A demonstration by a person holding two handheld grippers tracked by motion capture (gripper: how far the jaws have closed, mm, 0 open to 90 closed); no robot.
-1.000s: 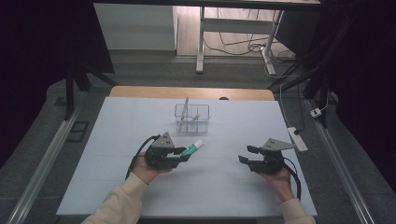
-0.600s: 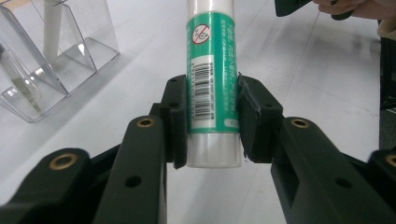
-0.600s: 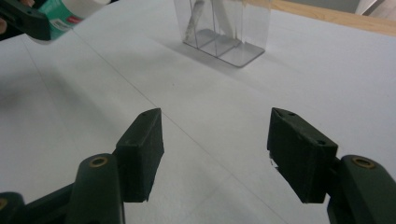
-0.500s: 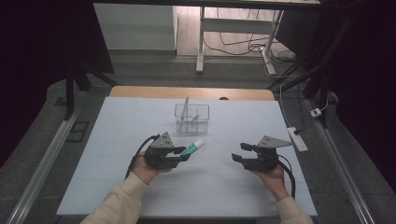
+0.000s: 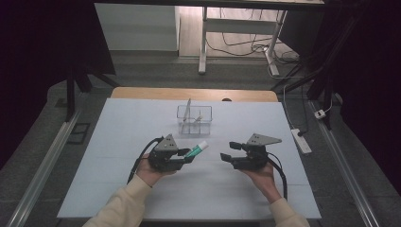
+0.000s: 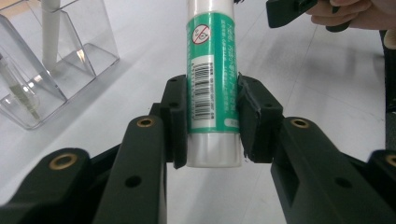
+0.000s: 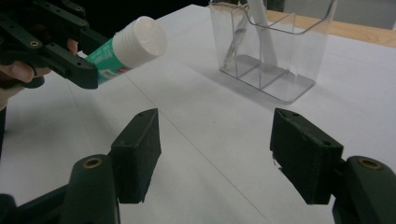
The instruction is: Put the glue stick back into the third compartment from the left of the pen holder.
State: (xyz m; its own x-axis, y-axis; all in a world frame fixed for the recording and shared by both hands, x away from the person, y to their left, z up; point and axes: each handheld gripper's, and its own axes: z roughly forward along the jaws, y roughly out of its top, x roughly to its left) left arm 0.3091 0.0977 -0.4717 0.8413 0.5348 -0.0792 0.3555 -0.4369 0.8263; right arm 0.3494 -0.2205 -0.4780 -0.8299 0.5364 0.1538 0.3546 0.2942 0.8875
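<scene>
A green and white glue stick (image 6: 212,79) with a white cap (image 7: 140,41) is clamped between the jaws of my left gripper (image 5: 188,158), held above the white table and pointing right and away (image 5: 196,150). My right gripper (image 5: 226,155) stands open to its right, jaws facing the stick's cap, with nothing between its pads (image 7: 138,151). A clear plastic organiser (image 5: 194,119) with compartments stands behind both grippers; it holds a white pen-like item (image 7: 259,21) and a thin clear tool (image 6: 18,93).
The white table surface (image 5: 123,137) spreads wide around both hands. A wooden strip (image 5: 189,93) runs along the far edge. A white power strip (image 5: 301,140) lies off the table's right side.
My right gripper has moved left, closer to the glue stick's cap. The left gripper and the stick have stayed in place.
</scene>
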